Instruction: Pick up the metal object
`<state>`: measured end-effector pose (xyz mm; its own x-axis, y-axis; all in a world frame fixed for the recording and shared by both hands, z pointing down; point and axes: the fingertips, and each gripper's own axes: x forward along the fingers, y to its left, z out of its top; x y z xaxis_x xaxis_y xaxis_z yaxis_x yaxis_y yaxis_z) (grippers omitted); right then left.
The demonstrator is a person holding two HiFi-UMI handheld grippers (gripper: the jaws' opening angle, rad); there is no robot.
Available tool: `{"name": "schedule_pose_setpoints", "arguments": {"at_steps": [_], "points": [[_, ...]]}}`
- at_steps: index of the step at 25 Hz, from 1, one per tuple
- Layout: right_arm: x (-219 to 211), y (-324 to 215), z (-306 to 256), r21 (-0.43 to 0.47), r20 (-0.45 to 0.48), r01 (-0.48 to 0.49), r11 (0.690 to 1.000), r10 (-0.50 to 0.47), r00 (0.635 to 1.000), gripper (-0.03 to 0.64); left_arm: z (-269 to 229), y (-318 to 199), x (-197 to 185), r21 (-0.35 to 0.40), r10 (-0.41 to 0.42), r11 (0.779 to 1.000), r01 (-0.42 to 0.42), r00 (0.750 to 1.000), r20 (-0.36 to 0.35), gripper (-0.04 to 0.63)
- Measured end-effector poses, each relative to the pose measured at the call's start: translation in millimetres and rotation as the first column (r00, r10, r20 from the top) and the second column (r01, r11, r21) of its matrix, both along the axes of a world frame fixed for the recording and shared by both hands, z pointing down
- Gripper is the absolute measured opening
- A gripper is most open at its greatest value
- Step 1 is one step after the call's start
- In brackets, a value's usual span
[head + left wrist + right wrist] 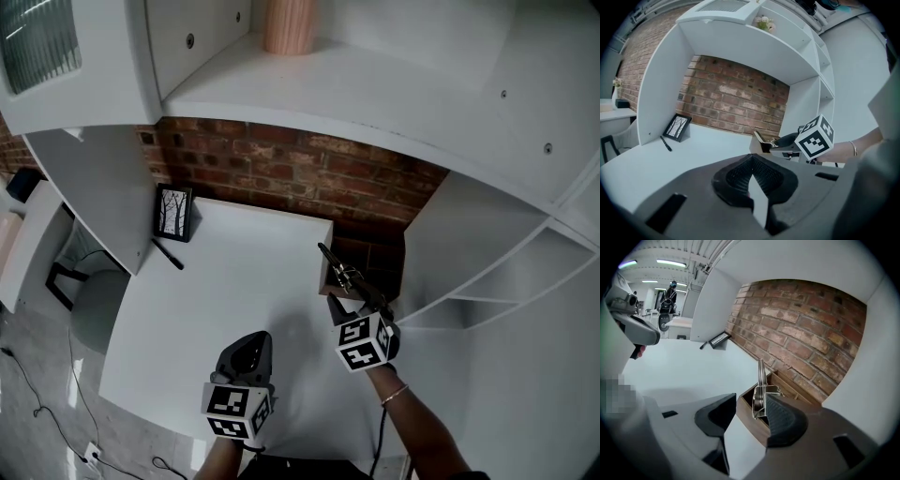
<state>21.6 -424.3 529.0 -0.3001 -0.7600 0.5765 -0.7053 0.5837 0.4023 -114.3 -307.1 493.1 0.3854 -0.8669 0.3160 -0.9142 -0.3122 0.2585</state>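
White shelving wraps round a white bench [234, 281], and behind it we see a red brick wall [281, 173]. At the bench's ten o'clock corner a small black picture frame [174, 212] leans by the shelf side, with a black pen [169, 255] lying just beside it at its six o'clock.

At the bench's two o'clock edge, close to the brick, stands an open wooden box [327, 278]. The metal object [343, 272] stands upright in that box, a slim shiny piece with a toothed strip low down and a narrow stem rising toward twelve o'clock.

Our right gripper [361, 302] sits at the box's five o'clock and reaches over its near wall. From the right gripper view we see its jaws apart: the metal object [760, 390] lies against the ribbed pad [785, 420] at three o'clock, while the other jaw at nine o'clock stands clear of it, with the box wall [749, 417] showing in the gap.

Our left gripper [248, 349] hovers over bare bench at the box's seven o'clock, well apart from it. In its own view the left gripper [751, 174] has its jaws together at the tips with nothing between them, and the right gripper's marker cube [814, 138] shows at two o'clock.
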Motion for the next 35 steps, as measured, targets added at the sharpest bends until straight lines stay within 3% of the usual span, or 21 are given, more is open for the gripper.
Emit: {"name": "schedule_pose_setpoints", "arguments": {"at_steps": [13,17,20,26,35], "points": [[8.2,-22.3,14.0,0.035,-0.087,-0.019,0.999,0.022,0.996,0.074,13.5,-10.9,-8.3,-0.027,-0.042,0.999,0.041,0.999,-0.014,0.009],[8.6,-23.3,15.1,0.053,-0.108,-0.007,0.999,0.013,0.994,0.065,16.0,-13.0,-9.4,-0.035,-0.051,0.998,0.050,0.999,-0.018,0.009],[7.7,-23.9,18.5,0.058,-0.122,-0.009,0.998,0.016,0.992,0.017,16.4,-14.8,-8.5,-0.035,-0.053,0.998,0.052,0.998,-0.019,0.009],[13.1,-28.1,14.1,0.065,-0.077,-0.034,0.997,0.039,0.996,0.006,16.5,-14.1,-9.9,-0.044,-0.051,0.998,0.050,0.999,-0.014,0.009],[9.5,-18.2,-27.9,0.090,0.133,-0.055,0.994,0.043,0.990,0.006,5.5,-10.3,-8.9,-0.025,-0.042,0.999,0.042,0.999,-0.001,0.009]]}}
